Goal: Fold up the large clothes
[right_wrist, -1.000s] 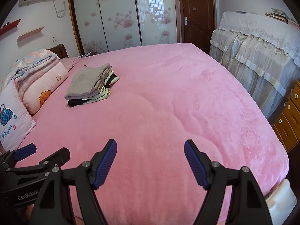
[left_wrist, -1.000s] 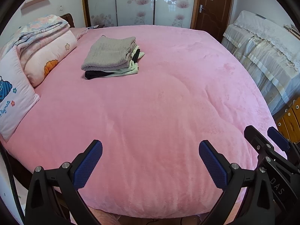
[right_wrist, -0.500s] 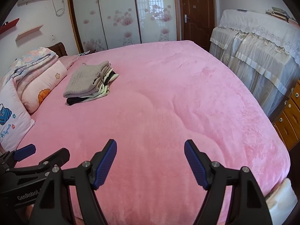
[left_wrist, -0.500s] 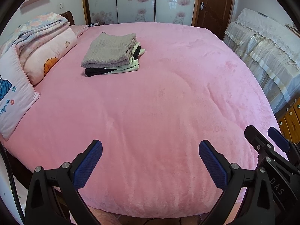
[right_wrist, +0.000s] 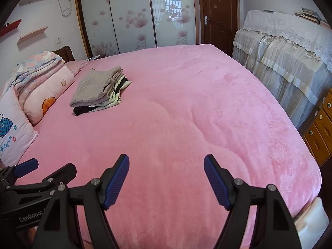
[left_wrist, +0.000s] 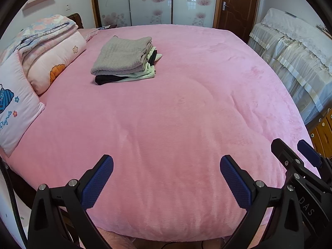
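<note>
Pink bed (left_wrist: 176, 114) fills both views, wardrobe doors (right_wrist: 132, 16) behind it. My left gripper (left_wrist: 166, 178) hangs over the near edge, jaws spread wide, holding nothing. My right gripper (right_wrist: 166, 178) sits just beside it, equally wide and empty. Folded clothes stack (left_wrist: 124, 60), grey knit on top, lies on the far left part of the bed near the pillows (left_wrist: 51, 62), well apart from both grippers.

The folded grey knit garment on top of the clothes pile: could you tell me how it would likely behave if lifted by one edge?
The folded grey knit garment would probably flop and unfold, since its layers lie loose and soft-edged. It looks thick, so likely weighty for cloth. Its textured knit should resist slipping off the black and pale green clothes beneath it.
</note>
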A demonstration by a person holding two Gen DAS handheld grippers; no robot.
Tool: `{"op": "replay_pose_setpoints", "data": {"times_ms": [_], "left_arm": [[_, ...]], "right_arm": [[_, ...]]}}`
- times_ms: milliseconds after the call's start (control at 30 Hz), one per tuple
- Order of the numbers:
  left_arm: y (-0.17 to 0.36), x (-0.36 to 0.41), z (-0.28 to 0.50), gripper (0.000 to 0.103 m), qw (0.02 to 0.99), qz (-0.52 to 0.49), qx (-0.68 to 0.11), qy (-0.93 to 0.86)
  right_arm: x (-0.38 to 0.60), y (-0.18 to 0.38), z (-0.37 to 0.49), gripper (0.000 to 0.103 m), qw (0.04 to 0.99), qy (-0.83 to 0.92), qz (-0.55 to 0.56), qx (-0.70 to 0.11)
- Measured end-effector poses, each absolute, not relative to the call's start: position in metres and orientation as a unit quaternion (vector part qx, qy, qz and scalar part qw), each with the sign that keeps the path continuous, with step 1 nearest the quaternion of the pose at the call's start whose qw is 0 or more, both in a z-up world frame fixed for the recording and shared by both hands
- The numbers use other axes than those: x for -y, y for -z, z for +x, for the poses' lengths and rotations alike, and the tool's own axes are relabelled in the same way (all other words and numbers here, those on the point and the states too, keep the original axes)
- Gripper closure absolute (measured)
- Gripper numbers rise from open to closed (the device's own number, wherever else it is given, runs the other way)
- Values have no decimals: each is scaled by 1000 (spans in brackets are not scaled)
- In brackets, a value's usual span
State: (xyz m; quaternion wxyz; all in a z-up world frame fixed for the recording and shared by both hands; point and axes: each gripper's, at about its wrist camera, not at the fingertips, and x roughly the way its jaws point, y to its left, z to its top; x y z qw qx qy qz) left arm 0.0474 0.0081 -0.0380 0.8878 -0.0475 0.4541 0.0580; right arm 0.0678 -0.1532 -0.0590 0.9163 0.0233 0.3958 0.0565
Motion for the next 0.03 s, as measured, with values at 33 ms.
{"op": "replay_pose_setpoints", "data": {"times_ms": [33], "left_arm": [[38, -8, 47, 1, 888, -48, -454, -58]], "right_arm": [[153, 59, 68, 28, 916, -56, 23, -396]]}}
